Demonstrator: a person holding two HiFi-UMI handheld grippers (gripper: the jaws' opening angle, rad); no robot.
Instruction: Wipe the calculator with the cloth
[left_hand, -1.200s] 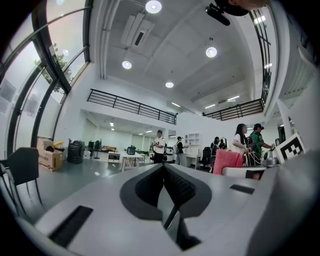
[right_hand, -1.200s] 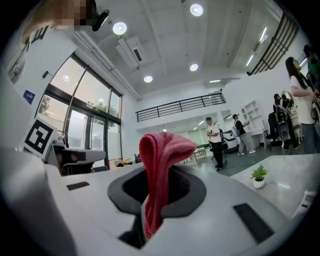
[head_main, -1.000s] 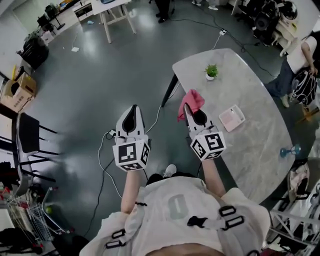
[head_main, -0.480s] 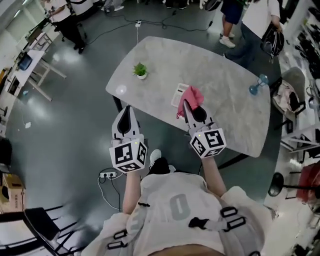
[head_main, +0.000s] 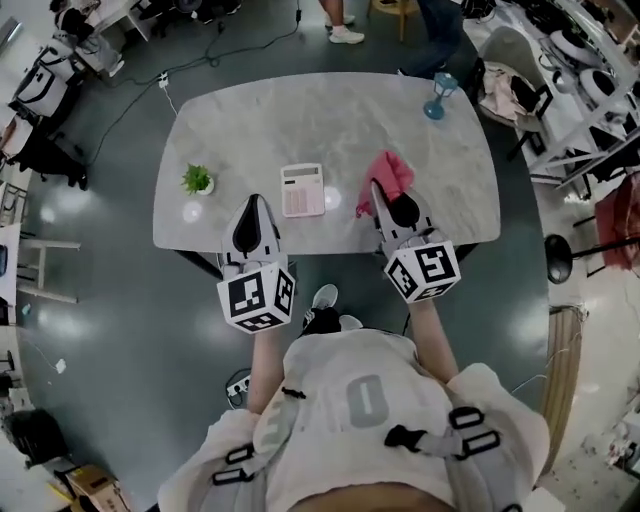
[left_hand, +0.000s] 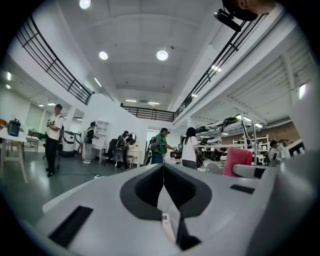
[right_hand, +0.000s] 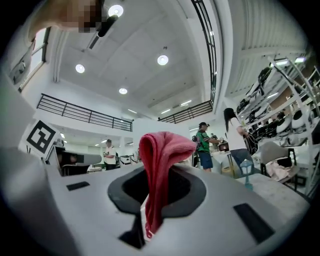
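Note:
A pink-and-white calculator lies flat on the grey marble table, near its front edge. My right gripper is shut on a pink-red cloth, which bunches up over the jaw tips to the right of the calculator; in the right gripper view the cloth hangs pinched between the jaws. My left gripper is shut and empty, its tip over the table's front edge just left of the calculator. The left gripper view shows its jaws pressed together with nothing in them.
A small potted plant stands at the table's left end, and a blue stemmed glass at the far right. Shelving and bags crowd the right side. Several people stand beyond the table. Cables lie on the grey floor.
The person has turned, and the table has swung from the right to straight ahead. Both grippers now reach the table's front edge; the cloth stays gripped throughout.

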